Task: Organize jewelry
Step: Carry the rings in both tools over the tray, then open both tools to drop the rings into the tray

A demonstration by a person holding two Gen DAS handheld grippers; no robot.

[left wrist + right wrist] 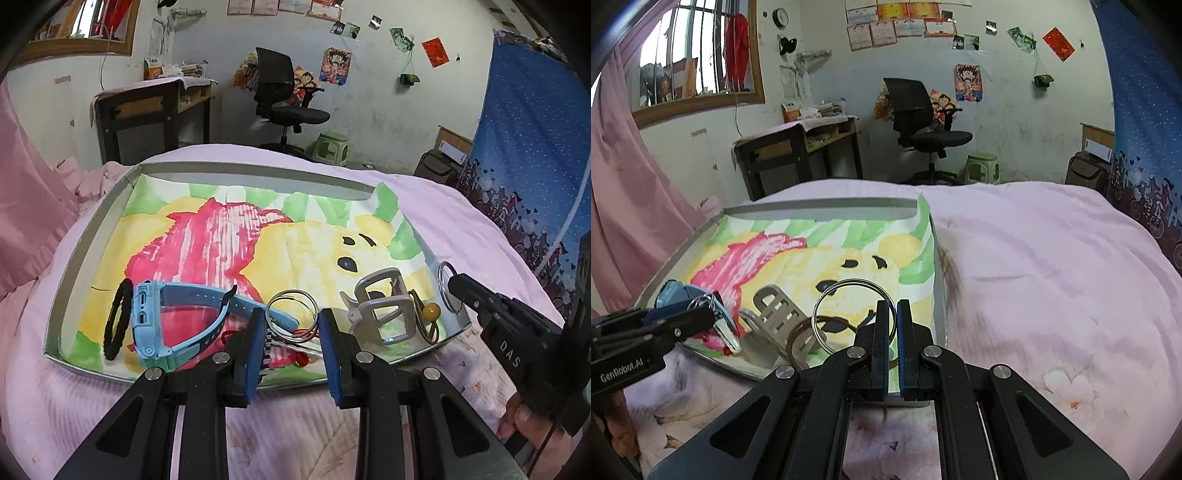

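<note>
A grey-rimmed tray [258,170] lined with a painted sheet lies on the bed. Its near part holds a blue watch [166,321], a black hair tie [118,319], a beige claw clip [384,310] and a brown band with a yellow bead [430,312]. My left gripper [291,321] is low over the tray's near edge, its blue pads closed on a bunch of thin silver rings [291,314]. My right gripper [892,306] is shut on one larger silver ring [855,314], held upright above the tray's near right corner [938,332]. That ring [448,288] also shows in the left wrist view.
The tray [812,208] rests on a pink bedcover [1034,277]. Pink curtain hangs on the left, blue patterned cloth [524,155] on the right. A desk [155,107], office chair [284,99] and green stool [332,147] stand by the far wall. Fingers of a hand [517,421] grip the right tool.
</note>
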